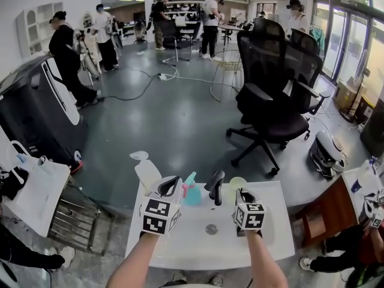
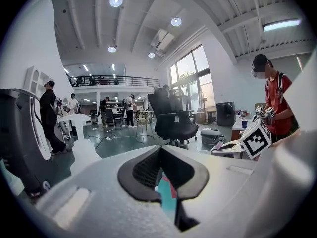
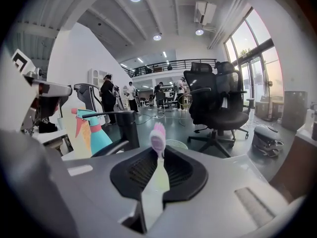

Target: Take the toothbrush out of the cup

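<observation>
In the right gripper view a toothbrush [image 3: 158,135] with pink bristles and a pale handle stands upright between the jaws of my right gripper [image 3: 157,170], which is shut on the handle. The rim of the pale green cup [image 3: 177,144] shows just behind the brush head; the handle's lower end is hidden. In the head view the cup [image 1: 237,182] sits at the back of the white sink top [image 1: 270,233], with the right gripper [image 1: 243,194] right in front of it. My left gripper [image 1: 170,185] hovers left of the black faucet [image 1: 215,188], its jaws [image 2: 161,167] closed to a slit.
A teal spray bottle [image 1: 191,192] with a pink trigger stands between the left gripper and the faucet. The sink drain [image 1: 211,228] lies near the front. A black office chair [image 1: 273,95] and several people stand on the grey floor beyond.
</observation>
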`<move>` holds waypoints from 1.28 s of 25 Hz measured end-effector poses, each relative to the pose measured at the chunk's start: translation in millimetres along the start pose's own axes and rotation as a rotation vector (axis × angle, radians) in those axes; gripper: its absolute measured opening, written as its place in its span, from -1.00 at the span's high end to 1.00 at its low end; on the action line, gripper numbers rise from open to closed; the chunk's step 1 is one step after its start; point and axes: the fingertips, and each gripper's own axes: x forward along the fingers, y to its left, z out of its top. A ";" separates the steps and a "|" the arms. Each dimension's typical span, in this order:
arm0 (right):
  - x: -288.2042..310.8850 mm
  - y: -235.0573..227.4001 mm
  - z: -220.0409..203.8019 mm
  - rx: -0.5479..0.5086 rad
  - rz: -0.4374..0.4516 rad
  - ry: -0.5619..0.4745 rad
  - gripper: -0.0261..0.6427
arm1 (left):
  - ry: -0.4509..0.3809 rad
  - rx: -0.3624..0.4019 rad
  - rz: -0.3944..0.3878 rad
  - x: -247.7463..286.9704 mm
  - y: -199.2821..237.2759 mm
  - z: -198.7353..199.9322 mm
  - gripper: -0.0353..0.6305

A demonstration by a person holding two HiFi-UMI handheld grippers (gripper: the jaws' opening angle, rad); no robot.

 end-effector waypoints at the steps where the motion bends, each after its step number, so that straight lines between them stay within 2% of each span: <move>1: -0.3 -1.0 1.3 0.001 -0.002 -0.002 0.87 | 0.000 -0.001 0.002 -0.4 0.6 -0.4 0.90; 16: -10.3 -5.4 21.8 -0.041 0.004 -0.030 0.85 | -0.011 0.004 -0.002 -0.2 -7.2 5.5 0.90; 32: -37.8 -4.9 77.8 -0.091 0.020 -0.143 0.84 | -0.013 0.003 -0.010 3.6 -21.7 9.1 0.90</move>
